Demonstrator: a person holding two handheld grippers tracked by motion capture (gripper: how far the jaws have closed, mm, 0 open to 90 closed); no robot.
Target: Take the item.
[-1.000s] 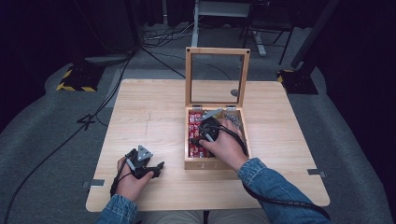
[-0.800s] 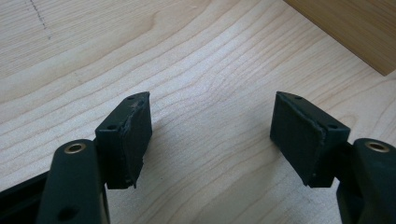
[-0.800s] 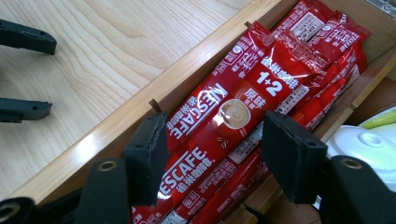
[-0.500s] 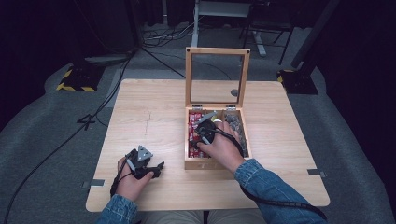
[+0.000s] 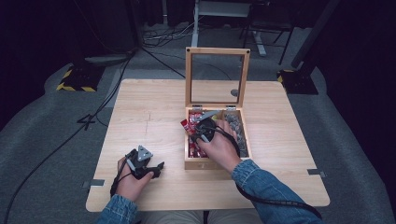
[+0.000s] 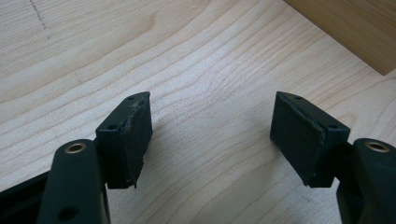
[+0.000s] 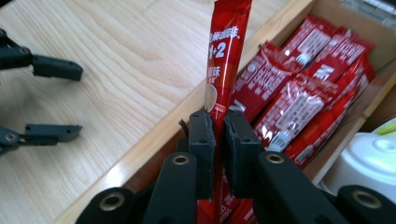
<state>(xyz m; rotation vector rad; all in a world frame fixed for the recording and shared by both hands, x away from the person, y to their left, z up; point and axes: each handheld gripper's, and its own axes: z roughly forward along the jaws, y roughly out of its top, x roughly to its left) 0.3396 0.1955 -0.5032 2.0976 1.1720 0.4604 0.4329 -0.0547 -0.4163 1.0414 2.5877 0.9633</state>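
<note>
Your right tongs point(image 7: 218, 140) are pinching a red sachet point(image 7: 226, 56), having just been closing on it, and the thin packet now stands clamped between the pads. You hold it near its lower part, so most of its length rises upright above the jaws. That grip appears chosen to draw one sachet clear of the stack without dragging its neighbours.

The sachet stands at the left edge of the box point(image 5: 215, 163), over the left compartment where the other red sachets point(image 7: 303, 93) lie packed side by side. In the high view your right hand point(image 5: 219, 144) sits over the box with the sachet point(image 5: 186, 125) tilting up and out towards the open surface point(image 5: 154, 112). The lid point(image 5: 217, 77) stands upright behind, hinged back to leave the compartments reachable. A white container point(image 7: 369, 163) sits in the neighbouring compartment, apart from the grip.

Your left tongs point(image 6: 212, 135) are spread and hold nothing; they rest low over bare surface, well apart from the box. That hand point(image 5: 133, 179) looks parked, out of the working path.

Judgement: the grasp is made and the lift is next. The hold is narrow, so the sachet may swing or slip if moved quickly.
</note>
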